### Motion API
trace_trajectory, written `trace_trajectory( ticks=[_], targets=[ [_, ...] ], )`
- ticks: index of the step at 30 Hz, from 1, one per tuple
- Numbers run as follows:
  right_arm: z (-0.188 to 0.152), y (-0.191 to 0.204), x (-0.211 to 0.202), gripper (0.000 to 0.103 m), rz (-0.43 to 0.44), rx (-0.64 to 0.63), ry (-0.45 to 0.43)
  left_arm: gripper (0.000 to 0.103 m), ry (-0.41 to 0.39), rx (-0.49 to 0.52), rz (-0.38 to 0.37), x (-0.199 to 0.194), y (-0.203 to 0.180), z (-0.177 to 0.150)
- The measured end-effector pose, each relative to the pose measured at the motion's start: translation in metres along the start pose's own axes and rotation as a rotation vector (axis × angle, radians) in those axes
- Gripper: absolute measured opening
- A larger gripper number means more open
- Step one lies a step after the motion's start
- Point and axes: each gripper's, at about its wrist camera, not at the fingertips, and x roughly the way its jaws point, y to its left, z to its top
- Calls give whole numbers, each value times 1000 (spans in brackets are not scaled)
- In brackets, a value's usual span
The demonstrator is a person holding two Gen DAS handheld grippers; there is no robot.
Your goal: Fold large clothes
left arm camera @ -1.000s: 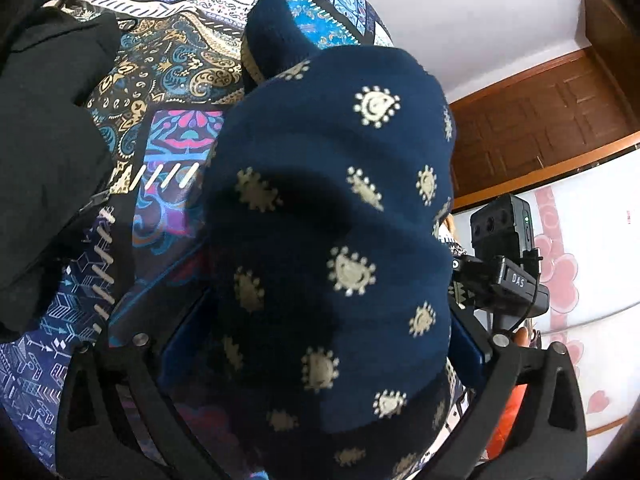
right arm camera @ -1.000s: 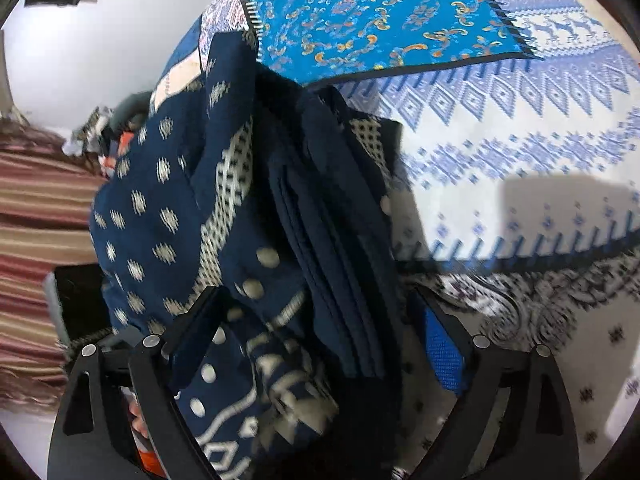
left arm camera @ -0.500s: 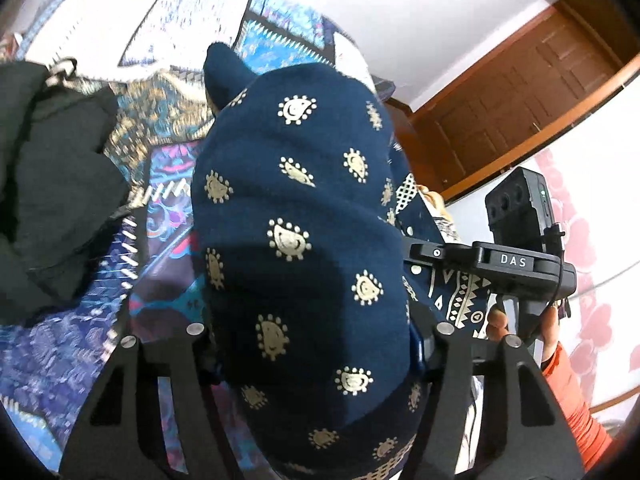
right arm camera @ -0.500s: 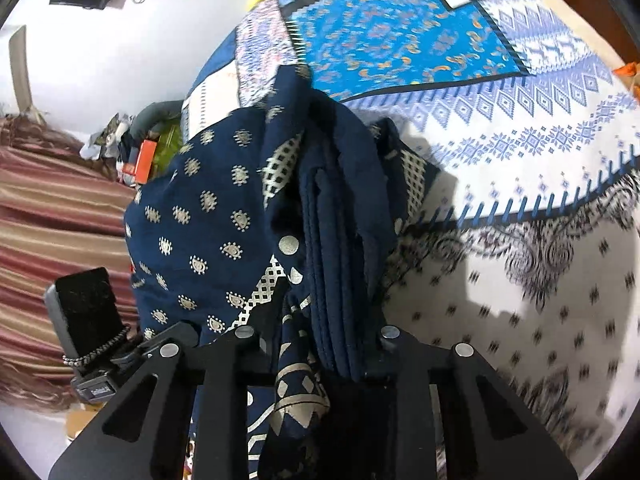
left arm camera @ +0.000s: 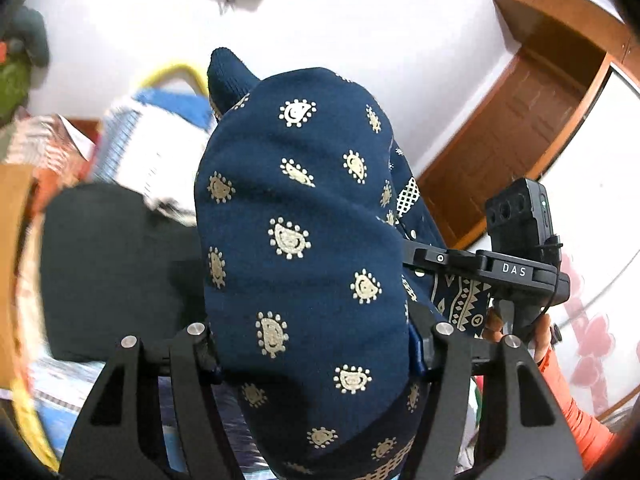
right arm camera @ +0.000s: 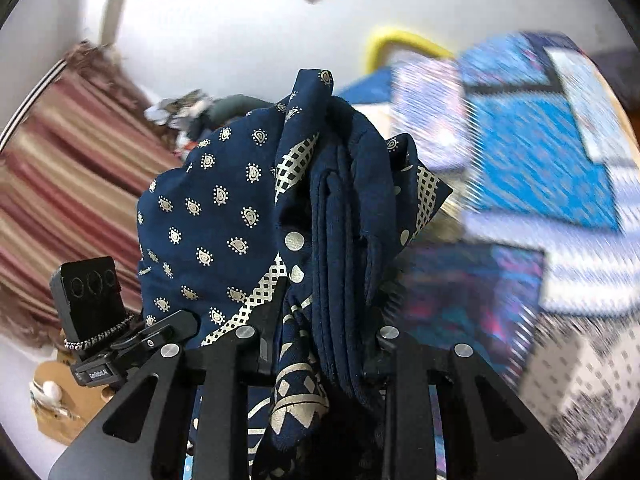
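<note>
Bedspread (right arm camera: pixel 536 152): patchwork print in blue, white and purple, motion-blurred, right half of the right wrist view; yellow rail (right arm camera: pixel 396 42) behind it, white wall above. Striped maroon curtain (right arm camera: pixel 68 168) at left. Left wrist view: brown wooden door (left arm camera: pixel 516 140) at upper right, black cloth (left arm camera: pixel 112 264) at centre left. Garment (left arm camera: pixel 304 240): soft navy fabric, cream paisley dots and lattice bands, bunched into thick folds, filling the centre of both views. Left tool (left arm camera: pixel 316 344) clamped on a wide rounded bundle of it. Right tool (right arm camera: pixel 320 340) clamped on narrow stacked pleats.
</note>
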Motion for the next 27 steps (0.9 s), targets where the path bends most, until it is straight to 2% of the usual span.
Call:
trace_trajectory(
  ticks=[3,6,9,13,15,18,20,23,24,27],
  targets=[
    [13,31,26,23,37,-45,-21,64,-47,1,41,-30,29,18],
    [25,49,59,23,70,-56,-20,65,-74,-24,73,-39,62,34],
    [32,60,96,23,69,-73,-11,65,-55,-50,92,-34,100,47],
    [30,52,150,23,50,-21,33,66,-22,-78,146,-24,154,41],
    [27,38,184,23,30,24,69,66,14,-147,178,-3,190,36],
    [16,17,235,23,-58,52,128,69,114,-259,238,34,243,17],
    [4,0,267,23,-148,71,177,78,177,-294,304,57,270,1],
    [-9,-12,282,27,-193,24,193,79,135,-301,245,56,276,-13],
    [-9,-11,280,31,-198,4,186,80,133,-284,255,53,272,-14],
    [-9,-8,270,34,-234,-51,202,85,122,-202,357,44,252,-13]
  ],
)
